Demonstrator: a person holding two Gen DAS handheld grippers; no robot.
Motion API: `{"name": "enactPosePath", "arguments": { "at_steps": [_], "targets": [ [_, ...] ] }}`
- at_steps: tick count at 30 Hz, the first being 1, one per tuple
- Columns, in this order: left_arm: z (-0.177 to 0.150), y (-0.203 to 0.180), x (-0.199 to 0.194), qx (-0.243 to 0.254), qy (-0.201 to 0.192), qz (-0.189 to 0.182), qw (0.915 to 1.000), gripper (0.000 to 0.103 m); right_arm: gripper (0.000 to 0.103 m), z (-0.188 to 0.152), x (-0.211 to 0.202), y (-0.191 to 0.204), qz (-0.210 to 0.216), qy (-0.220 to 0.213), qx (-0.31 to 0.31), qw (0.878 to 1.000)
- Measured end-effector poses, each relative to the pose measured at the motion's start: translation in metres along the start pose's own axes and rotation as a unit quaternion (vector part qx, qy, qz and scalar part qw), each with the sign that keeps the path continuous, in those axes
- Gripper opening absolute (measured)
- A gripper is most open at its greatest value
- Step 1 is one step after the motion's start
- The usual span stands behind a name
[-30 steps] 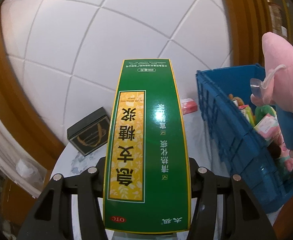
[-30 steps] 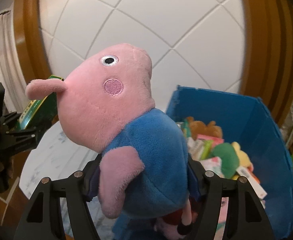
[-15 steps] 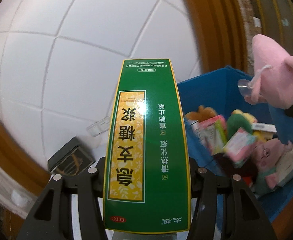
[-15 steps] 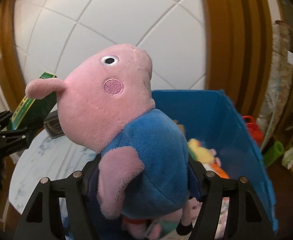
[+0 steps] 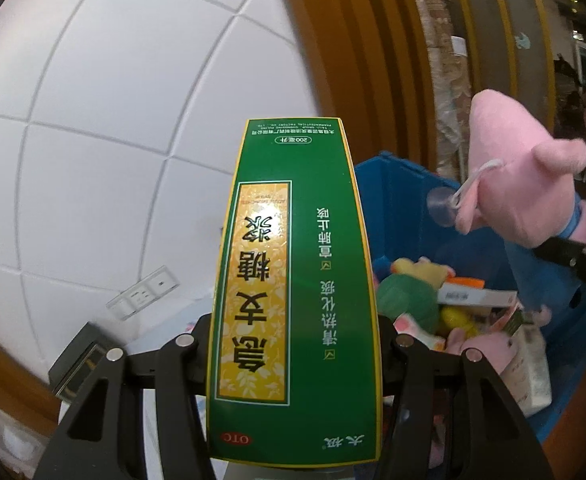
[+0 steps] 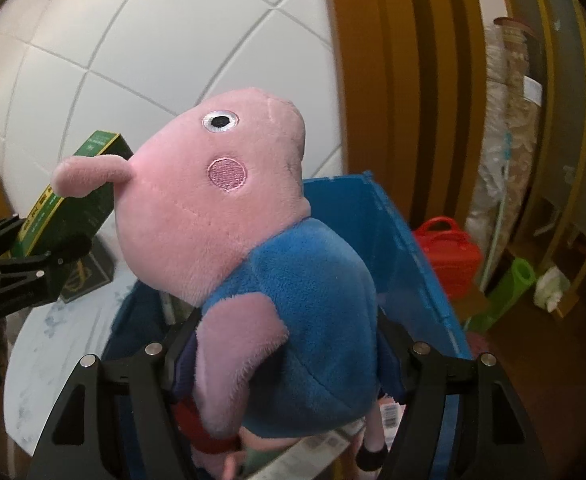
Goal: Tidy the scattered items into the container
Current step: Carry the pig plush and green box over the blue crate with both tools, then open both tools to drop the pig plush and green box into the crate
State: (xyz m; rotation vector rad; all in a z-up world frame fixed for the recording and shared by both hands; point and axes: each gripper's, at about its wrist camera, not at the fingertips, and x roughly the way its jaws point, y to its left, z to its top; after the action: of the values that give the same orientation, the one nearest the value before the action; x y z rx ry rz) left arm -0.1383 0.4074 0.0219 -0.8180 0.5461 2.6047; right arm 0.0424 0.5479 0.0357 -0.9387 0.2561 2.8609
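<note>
My left gripper is shut on a tall green medicine box with a yellow label, held at the left rim of the blue crate. Several plush toys and small packs fill the crate. My right gripper is shut on the blue body of a pink pig plush, which hangs over the blue crate. The pig plush also shows at the right of the left wrist view. The green box and left gripper appear at the left of the right wrist view.
A black box lies on the round white table left of the crate, against a white tiled wall with a socket. On the floor beyond the crate stand a red container and a green roll.
Both grippers have swung to the right with their loads. The crate's inside now fills more of both views, and the black box has slid toward the left edge.
</note>
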Motion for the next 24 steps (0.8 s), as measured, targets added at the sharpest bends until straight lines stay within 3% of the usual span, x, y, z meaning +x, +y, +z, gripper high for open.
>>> {"name": "enactPosePath", "arguments": {
  "at_steps": [7,10,12,13,14,16,24],
  "targets": [
    [0.029,-0.008,0.036,0.004,0.001,-0.021,0.9998,0.053,0.075,0.008,0.02,-0.027,-0.024,0.012,0.014,1.0],
    [0.041,-0.012,0.051,0.012,0.01,-0.032,0.9994,0.054,0.085,0.014,0.036,-0.036,-0.027,0.024,0.011,0.999],
    [0.043,-0.017,0.061,0.019,0.022,-0.028,0.9992,0.076,0.099,0.016,0.044,-0.037,-0.026,0.026,0.005,0.999],
    [0.042,-0.017,0.063,0.018,0.022,-0.025,0.9993,0.1,0.103,0.016,0.046,-0.036,-0.028,0.028,0.0,0.999],
    [0.039,-0.016,0.064,0.017,0.02,-0.02,0.9995,0.103,0.103,0.016,0.049,-0.034,-0.029,0.031,-0.004,0.999],
    [0.032,-0.014,0.068,0.024,0.026,-0.001,0.9994,0.103,0.103,0.013,0.051,-0.034,-0.024,0.036,0.003,0.999],
    [-0.009,0.021,0.059,0.009,0.04,0.017,0.999,0.103,0.103,0.005,0.047,-0.016,-0.021,0.042,-0.002,0.999]
  ]
}}
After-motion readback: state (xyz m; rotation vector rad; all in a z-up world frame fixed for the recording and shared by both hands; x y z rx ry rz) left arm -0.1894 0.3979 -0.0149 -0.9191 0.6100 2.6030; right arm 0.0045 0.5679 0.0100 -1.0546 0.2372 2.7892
